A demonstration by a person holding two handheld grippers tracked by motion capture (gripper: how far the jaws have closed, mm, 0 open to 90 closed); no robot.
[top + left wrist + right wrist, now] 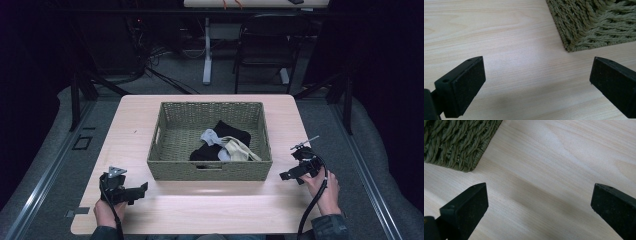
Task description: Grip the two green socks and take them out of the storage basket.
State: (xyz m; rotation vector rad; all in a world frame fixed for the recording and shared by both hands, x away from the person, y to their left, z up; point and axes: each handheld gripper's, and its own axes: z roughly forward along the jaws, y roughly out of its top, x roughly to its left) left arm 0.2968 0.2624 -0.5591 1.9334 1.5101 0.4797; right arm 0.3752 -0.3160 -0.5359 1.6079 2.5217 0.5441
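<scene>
My table (200, 210) is brightly lit from above while the room around it, at the frame edges, sinks into darkness. Close up, my jaws look soft, casting faint blurred shadows on wood.

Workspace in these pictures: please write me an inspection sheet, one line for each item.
Surface: light wooden table, bare around the basket.
Job's things: green woven rectangular basket holding black, grey and beige cloth pieces.
Clutter: nothing seen.
Grippers: left gripper and right gripper, both open, empty, beside the basket's near corners.
Cables: black cable trails from right gripper.
Surroundings: black chair, grey floor.
</scene>
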